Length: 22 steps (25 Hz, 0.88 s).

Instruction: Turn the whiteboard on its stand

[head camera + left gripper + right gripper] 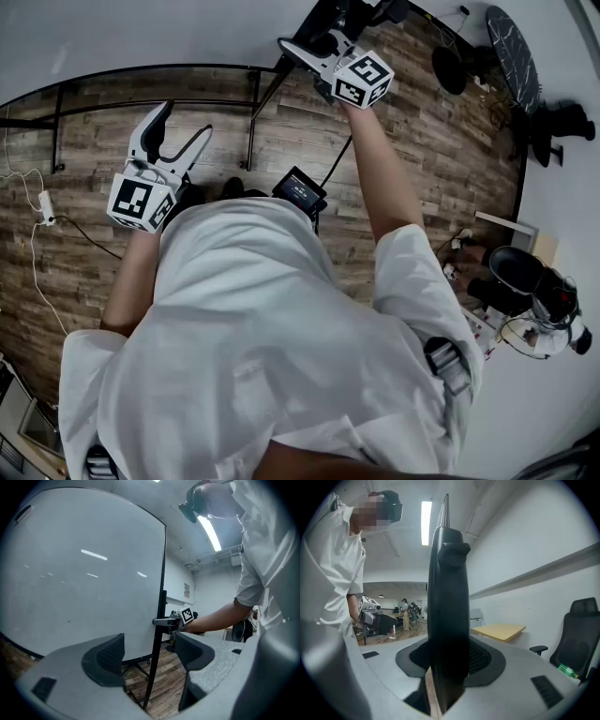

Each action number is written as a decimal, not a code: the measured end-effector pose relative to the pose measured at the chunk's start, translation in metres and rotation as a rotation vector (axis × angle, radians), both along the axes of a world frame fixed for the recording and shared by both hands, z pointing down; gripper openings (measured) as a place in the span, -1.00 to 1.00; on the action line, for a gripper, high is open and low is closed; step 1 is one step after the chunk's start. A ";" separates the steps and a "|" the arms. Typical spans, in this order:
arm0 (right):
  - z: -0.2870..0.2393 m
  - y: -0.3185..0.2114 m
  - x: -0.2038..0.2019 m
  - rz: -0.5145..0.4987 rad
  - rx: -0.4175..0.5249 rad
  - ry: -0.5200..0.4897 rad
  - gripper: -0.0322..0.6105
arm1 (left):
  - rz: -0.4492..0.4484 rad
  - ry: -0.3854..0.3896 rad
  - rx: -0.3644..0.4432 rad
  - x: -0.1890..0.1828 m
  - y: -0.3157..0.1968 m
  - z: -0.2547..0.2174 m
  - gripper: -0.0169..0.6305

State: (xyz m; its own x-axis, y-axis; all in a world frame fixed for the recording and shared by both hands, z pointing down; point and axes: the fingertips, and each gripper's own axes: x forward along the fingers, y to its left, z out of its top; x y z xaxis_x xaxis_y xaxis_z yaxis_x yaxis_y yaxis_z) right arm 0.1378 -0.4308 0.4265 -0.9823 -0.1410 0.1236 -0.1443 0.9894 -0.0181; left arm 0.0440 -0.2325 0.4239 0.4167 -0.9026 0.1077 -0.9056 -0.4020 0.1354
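2 grippers at whiteboard (84,573), upright on stand (149,686). Black side frame (449,588) is clamped by right gripper (450,660); left gripper (150,656) is held open, empty, before board face. Risk: frame may be lost from grip if turn is rushed; swing is then unchecked by left gripper.

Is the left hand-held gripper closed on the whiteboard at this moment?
No: the left hand-held gripper has its jaws apart with nothing pressed between them; the whiteboard shows beyond.

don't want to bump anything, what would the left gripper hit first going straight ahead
Probably the black stand post beside the whiteboard, framed between the open jaws of the left gripper; depth unclear.
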 end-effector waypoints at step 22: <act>0.001 -0.010 0.037 0.032 0.004 0.010 -0.34 | 0.033 0.047 -0.014 0.016 -0.007 0.004 0.05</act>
